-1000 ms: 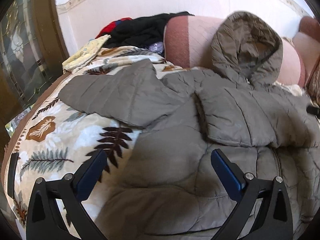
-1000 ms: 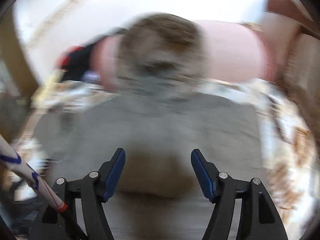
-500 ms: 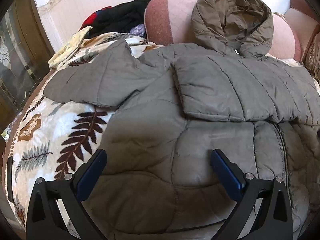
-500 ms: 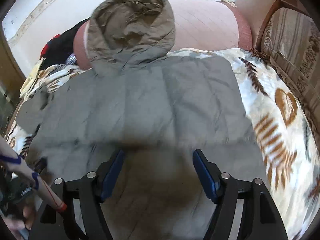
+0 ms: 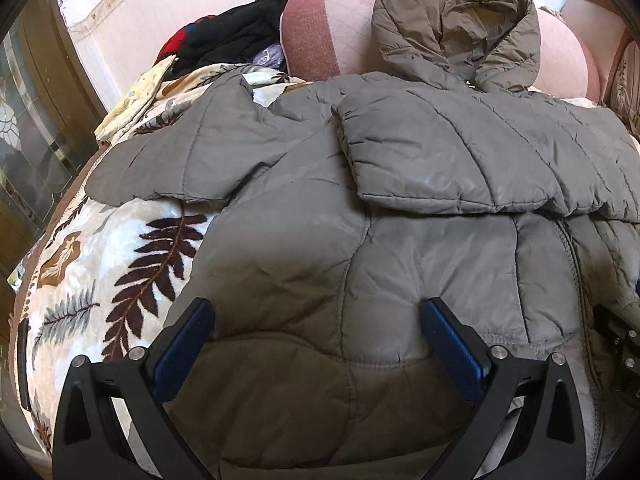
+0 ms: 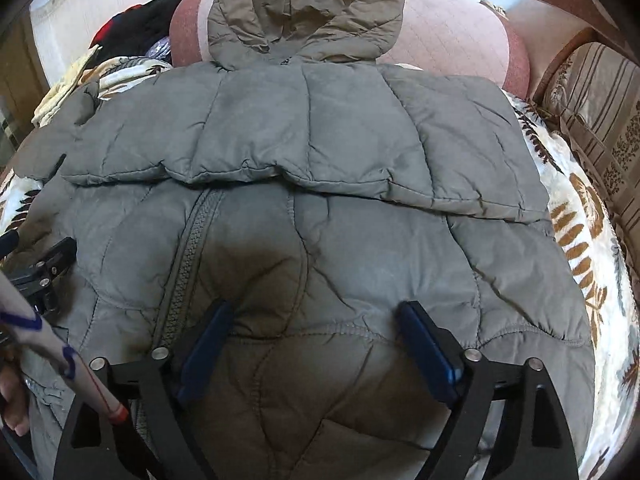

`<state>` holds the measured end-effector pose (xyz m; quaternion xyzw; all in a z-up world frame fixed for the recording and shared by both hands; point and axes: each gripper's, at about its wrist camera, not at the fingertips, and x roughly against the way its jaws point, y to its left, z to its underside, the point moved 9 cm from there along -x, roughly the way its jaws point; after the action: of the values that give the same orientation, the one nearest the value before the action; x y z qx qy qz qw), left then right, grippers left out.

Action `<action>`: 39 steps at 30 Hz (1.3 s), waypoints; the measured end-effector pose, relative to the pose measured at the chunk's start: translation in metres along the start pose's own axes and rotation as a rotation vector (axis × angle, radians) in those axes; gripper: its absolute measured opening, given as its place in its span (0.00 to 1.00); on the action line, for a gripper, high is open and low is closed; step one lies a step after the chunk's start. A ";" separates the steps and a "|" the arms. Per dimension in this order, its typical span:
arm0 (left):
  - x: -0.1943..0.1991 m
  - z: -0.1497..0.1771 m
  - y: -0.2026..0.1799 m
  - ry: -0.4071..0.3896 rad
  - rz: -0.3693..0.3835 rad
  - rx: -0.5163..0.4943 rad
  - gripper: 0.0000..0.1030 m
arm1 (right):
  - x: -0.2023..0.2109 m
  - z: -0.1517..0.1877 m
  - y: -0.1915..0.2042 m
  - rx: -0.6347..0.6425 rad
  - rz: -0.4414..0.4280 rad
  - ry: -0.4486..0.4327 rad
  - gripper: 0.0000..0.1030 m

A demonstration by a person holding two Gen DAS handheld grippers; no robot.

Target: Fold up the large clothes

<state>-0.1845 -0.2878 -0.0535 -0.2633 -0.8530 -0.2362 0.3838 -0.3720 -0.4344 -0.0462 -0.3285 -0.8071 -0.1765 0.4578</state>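
A grey-olive quilted hooded jacket (image 5: 320, 240) lies front up on a leaf-patterned blanket, also in the right wrist view (image 6: 320, 220). Its hood (image 5: 456, 24) rests against a pink cushion. One sleeve (image 5: 460, 160) is folded across the chest; the other sleeve (image 5: 180, 160) lies out to the left. My left gripper (image 5: 318, 320) is open, low over the jacket's lower left part. My right gripper (image 6: 316, 320) is open, low over the lower right part, beside the zipper (image 6: 188, 256). Neither holds anything.
The leaf-patterned blanket (image 5: 120, 264) covers the bed. A pink cushion (image 6: 452, 40) stands behind the hood. Black and red clothes (image 5: 232, 36) are piled at the back left. A striped sofa arm (image 6: 592, 112) is at the right. A wooden glazed door (image 5: 28, 128) is at the left.
Both grippers have moved forward and down towards the jacket's lower part; the jacket now fills both views. Both stay open. The jacket has not moved.
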 end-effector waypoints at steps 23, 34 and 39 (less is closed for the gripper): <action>-0.001 0.003 0.001 -0.014 0.015 0.015 1.00 | -0.001 0.001 0.003 0.011 0.018 0.014 0.94; 0.026 0.026 0.025 0.056 0.080 0.105 1.00 | 0.003 0.002 0.001 -0.003 0.000 0.021 0.94; 0.043 0.011 0.077 0.053 0.025 0.168 1.00 | 0.049 -0.013 0.011 0.028 -0.056 -0.110 0.90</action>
<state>-0.1664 -0.2118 -0.0110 -0.2347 -0.8559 -0.1658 0.4299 -0.3738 -0.4162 0.0023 -0.3086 -0.8422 -0.1599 0.4122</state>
